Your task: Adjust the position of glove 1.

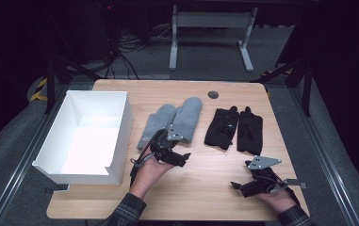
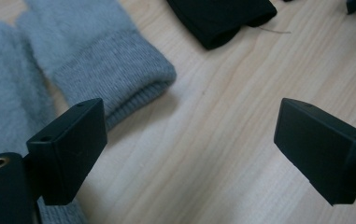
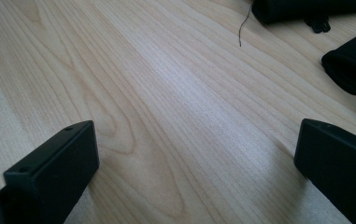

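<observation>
High view first: a wooden table (image 1: 200,188) carries a white open-topped box (image 1: 90,136) at its left side, and everything else sits to the right of that box. Just beside the box lie two grey mittens (image 1: 175,120), side by side and touching, cuffs toward the person. Farther from the box, past the mittens, lies a pair of black gloves (image 1: 233,129), also side by side. The left gripper (image 1: 179,157), held in the person's left hand (image 1: 151,172), hovers just beside the mittens' cuffs, a short way off the box's near right corner. From the left gripper view its jaws stand wide apart with nothing between them but bare wood; the ribbed cuff of one grey mitten (image 2: 115,79) lies just beyond the left jaw, and a black glove's cuff (image 2: 222,18) lies farther off. The right gripper (image 1: 243,187), in the right hand (image 1: 278,197), sits well away from the box, near the table's front edge below the gloves. Its jaws are likewise spread wide over bare tabletop (image 3: 166,107), gripping nothing, with black glove edges (image 3: 353,65) at the far right.
</observation>
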`<state>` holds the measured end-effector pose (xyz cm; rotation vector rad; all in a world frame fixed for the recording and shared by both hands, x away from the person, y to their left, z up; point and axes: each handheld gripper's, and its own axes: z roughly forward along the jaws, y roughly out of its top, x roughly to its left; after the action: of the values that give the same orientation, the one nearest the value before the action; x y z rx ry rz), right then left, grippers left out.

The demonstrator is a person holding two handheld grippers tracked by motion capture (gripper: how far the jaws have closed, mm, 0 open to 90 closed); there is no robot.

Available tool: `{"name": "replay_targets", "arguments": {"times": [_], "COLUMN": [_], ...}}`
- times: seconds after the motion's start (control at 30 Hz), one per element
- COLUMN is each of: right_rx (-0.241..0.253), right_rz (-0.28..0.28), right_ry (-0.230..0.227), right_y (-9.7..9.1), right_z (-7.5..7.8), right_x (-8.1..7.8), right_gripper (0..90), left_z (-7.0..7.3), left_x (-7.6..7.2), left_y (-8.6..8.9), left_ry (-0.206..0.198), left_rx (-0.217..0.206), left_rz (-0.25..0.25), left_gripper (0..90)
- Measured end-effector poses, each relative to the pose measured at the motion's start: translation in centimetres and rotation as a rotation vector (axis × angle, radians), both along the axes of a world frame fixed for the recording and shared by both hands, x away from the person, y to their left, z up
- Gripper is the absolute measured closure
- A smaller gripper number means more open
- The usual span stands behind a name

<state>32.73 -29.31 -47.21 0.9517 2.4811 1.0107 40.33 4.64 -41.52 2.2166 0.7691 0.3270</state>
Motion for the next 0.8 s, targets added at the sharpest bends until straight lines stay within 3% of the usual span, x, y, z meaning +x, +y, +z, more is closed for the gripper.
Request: {"name": "replay_targets", "arguments": {"times": [0.2,0.43,0.5,0.67,0.8], "right_rx": [0.0,0.0,0.0,0.001,0.001], "right_rz": [0.0,0.0,0.0,-0.001,-0.003], "right_ry": [0.0,0.0,-0.001,-0.003,-0.003], "right_y": [0.0,0.0,0.0,0.0,-0.1], "right_z": [0.0,0.0,0.0,0.0,0.0], "right_x": [0.0,0.0,0.0,0.0,-0.1], "right_gripper": [0.1,0.1,0.1,0.3,0.3], "left_z": [0.3,0.1,-0.1,-0.4,-0.9], "left_x": [2.0,4.6,5.5,6.5,7.0], "left_y": [-0.5,-1.6,-1.9,-2.2,-2.5], "left_ry": [0.005,0.015,0.036,0.037,0.063], "left_rx": [0.017,0.023,0.036,0.023,0.026], "left_rz": [0.048,0.066,0.068,0.078,0.073], "left_gripper": [15.0,15.7,18.9,22.3,27.3]}}
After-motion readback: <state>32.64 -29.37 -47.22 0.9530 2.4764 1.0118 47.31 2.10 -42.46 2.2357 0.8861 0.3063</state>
